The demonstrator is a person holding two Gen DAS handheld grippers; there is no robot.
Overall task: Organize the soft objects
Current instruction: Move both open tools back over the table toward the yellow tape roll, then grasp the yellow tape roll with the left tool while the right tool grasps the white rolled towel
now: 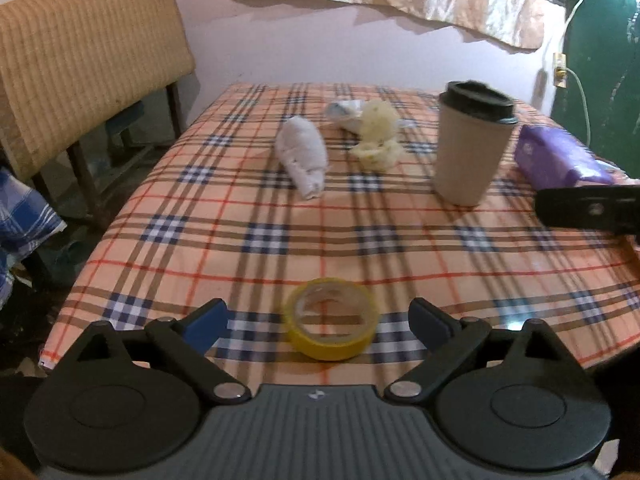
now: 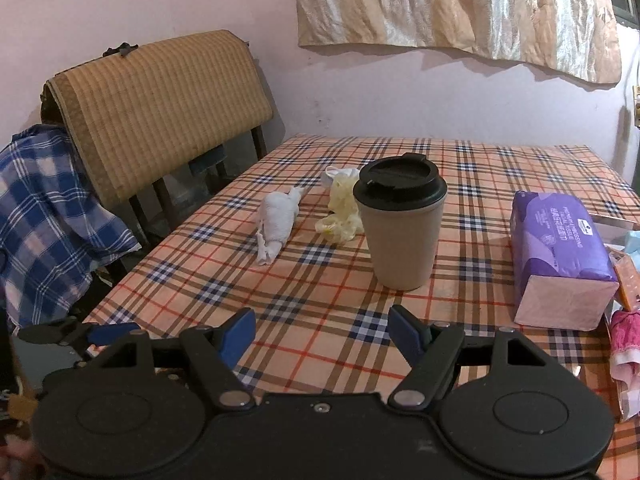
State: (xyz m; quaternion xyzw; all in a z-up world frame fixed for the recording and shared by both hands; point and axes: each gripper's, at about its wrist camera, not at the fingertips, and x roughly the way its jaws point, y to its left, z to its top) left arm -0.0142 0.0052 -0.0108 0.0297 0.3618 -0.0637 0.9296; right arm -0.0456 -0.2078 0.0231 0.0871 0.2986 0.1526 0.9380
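A rolled white cloth (image 1: 303, 156) (image 2: 278, 220) lies on the plaid-covered table (image 1: 240, 240) (image 2: 320, 280). Just right of it sits a crumpled pale yellow soft piece (image 1: 378, 132) (image 2: 342, 210), with a small white bundle (image 1: 344, 112) behind. A purple tissue pack (image 1: 560, 156) (image 2: 560, 256) lies at the right. My left gripper (image 1: 318, 316) is open at the near edge, and a yellow tape roll (image 1: 332, 336) sits between its fingers untouched. My right gripper (image 2: 322, 320) is open and empty, short of a tan cup (image 2: 400, 232).
The lidded cup (image 1: 468, 148) stands between the yellow piece and the tissue pack. A chair draped with a woven mat (image 1: 88, 60) (image 2: 160, 108) and a blue checked cloth (image 2: 48, 220) stands left of the table. Pink and orange items (image 2: 626, 332) crowd the right edge.
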